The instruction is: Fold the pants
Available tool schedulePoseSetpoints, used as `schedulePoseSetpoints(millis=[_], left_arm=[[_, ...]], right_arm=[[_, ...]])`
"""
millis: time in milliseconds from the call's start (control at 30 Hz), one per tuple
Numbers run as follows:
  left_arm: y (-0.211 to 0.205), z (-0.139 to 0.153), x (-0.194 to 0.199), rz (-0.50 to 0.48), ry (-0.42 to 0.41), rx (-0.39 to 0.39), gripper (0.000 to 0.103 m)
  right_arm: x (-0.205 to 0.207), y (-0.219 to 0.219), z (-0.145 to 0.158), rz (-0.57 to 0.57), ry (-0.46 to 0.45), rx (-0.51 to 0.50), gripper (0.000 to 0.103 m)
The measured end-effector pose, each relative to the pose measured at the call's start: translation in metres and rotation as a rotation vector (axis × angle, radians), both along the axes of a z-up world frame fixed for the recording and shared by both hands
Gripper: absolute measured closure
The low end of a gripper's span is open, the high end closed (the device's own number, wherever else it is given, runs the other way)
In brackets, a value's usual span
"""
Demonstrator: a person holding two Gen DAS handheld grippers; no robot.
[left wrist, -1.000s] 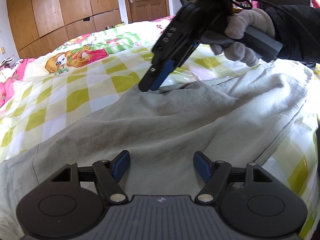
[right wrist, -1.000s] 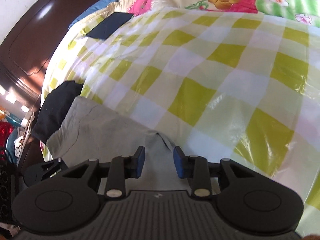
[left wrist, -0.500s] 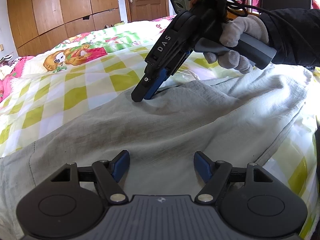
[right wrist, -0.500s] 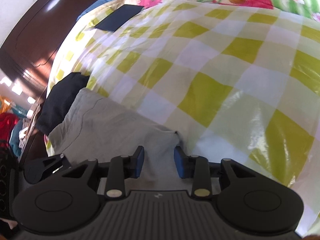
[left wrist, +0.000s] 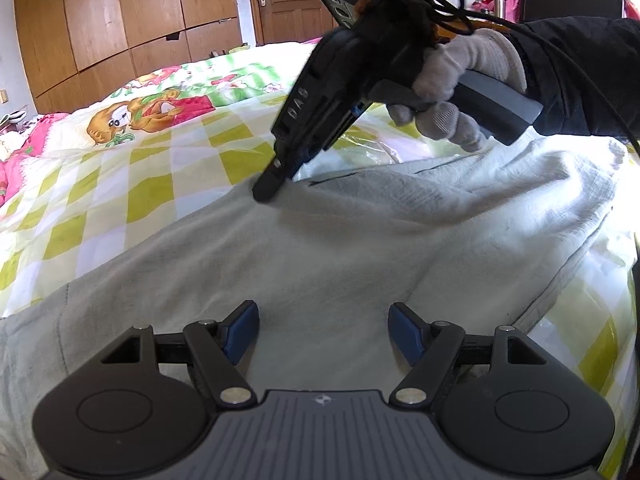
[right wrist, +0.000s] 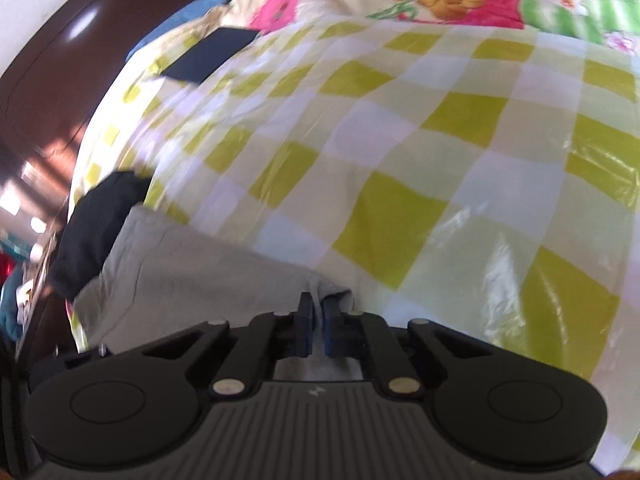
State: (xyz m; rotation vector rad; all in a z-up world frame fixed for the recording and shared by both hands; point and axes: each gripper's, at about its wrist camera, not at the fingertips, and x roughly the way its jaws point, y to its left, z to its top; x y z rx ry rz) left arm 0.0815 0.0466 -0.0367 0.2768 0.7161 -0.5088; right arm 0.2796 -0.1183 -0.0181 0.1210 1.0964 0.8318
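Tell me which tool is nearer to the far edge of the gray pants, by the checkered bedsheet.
Right. The right tool is pinched on the pants at that far edge. The left tool sits open over the near part of the fabric, away from that edge.

Sunlit bed (left wrist: 132, 168) (checkered), wooden wardrobe (left wrist: 120, 20)

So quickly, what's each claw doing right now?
Left gripper: open, holding nothing, above the pants.
Right gripper: closed, pinching the pants' edge.
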Motion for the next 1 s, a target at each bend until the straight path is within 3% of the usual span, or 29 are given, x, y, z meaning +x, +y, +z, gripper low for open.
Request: schedulePoseSetpoints(millis=[133,300,467,567,633,700,733,767,900,1000], left_arm=[[-0.001,-0.003,-0.001,0.007,0.003,0.01,0.017],[0.001,-0.001,-0.007,0.01,-0.003,0.021,0.016],[-0.002,0.001,-0.011,0.013,-0.013,0.048,0.016],[-0.01,0.004,-0.013,0.011,-0.021,0.075,0.016],[-0.014,0.004,-0.013,0.005,-0.02,0.089,0.016],[-0.019,0.003,-0.011,0.003,-0.017,0.099,0.016],[-0.022,0.003,-0.01,0.003,-0.017,0.106,0.016],[-0.024,0.004,-0.01,0.001,-0.022,0.113,0.016],[-0.035,0.009,-0.011,-0.023,-0.038,0.132,0.016],[-0.046,0.009,-0.014,-0.05,-0.04,0.143,0.016]], right_arm=[[0.001,-0.01,0.006,-0.05,-0.01,-0.004,0.081],[-0.045,-0.068,0.032,-0.194,-0.081,0.009,0.081],[-0.105,-0.103,0.025,-0.212,-0.102,-0.185,0.081],[-0.113,-0.116,0.009,-0.221,-0.103,-0.301,0.087],[-0.111,-0.128,0.0,-0.234,-0.139,-0.367,0.103],[-0.105,-0.142,0.003,-0.305,-0.125,-0.347,0.103],[-0.105,-0.145,0.01,-0.334,-0.161,-0.354,0.092],[-0.109,-0.147,0.016,-0.347,-0.202,-0.361,0.091],[-0.126,-0.146,0.033,-0.285,-0.196,-0.226,0.092],[-0.135,-0.14,0.02,-0.258,-0.181,-0.253,0.091]])
